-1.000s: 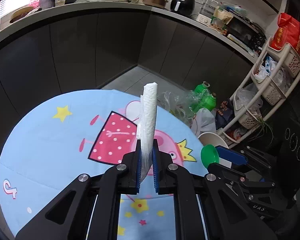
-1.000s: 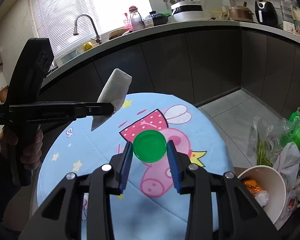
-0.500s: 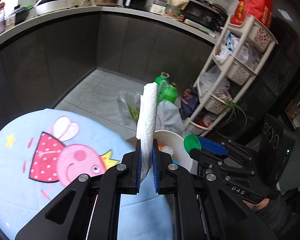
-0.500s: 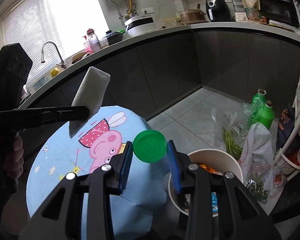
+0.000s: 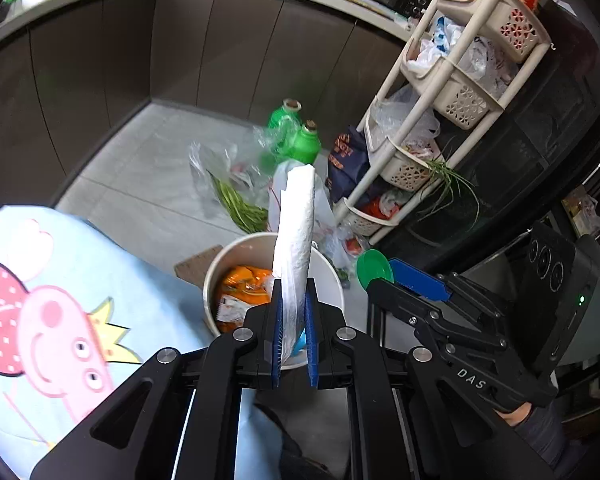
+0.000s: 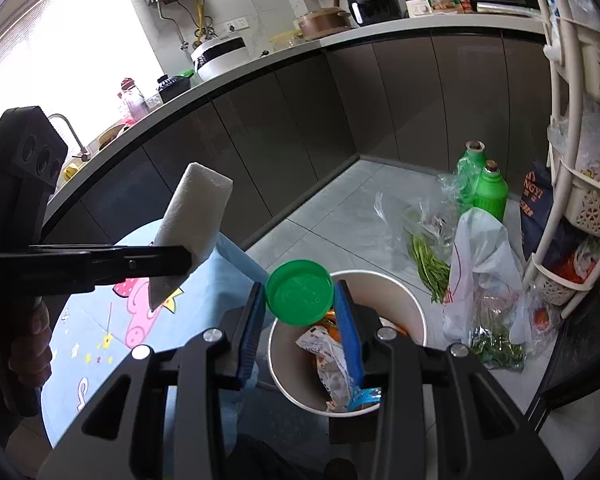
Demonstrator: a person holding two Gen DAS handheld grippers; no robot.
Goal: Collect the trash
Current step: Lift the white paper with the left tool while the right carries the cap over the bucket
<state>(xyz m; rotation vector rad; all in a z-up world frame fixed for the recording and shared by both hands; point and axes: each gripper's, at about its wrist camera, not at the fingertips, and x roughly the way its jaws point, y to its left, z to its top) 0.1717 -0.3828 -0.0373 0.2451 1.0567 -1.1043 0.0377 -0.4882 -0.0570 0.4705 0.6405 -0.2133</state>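
Two pieces of trash are in the grippers and neither has gone into the bin yet.

Left wrist view: the left gripper (image 5: 294,328) stands at lower centre, its jaws pressed together on a folded white paper towel (image 5: 298,232) that rises upright through the middle of the frame. Directly behind it sits the white bin (image 5: 332,276), already holding orange snack wrappers (image 5: 240,288). At centre right the right gripper (image 5: 374,272) shows side-on, pinching a green cap (image 5: 370,270) just beside the bin's right rim. The cartoon tablecloth (image 5: 60,320) fills the lower left, with no litter showing on the part in view.

Right wrist view: the right gripper's jaws sit part-spread at lower centre, clamped on the cap, which hangs over the bin's near-left edge. The bin lies at lower centre with wrappers inside. At left the left gripper reaches in from the frame edge, the towel slanting up above the tablecloth, short of the bin.

Judged from this, collection is nearly done for these two items: what remains is positioning each over the opening and letting go. Bags and green bottles (image 6: 488,188) on the floor at right may or may not count.
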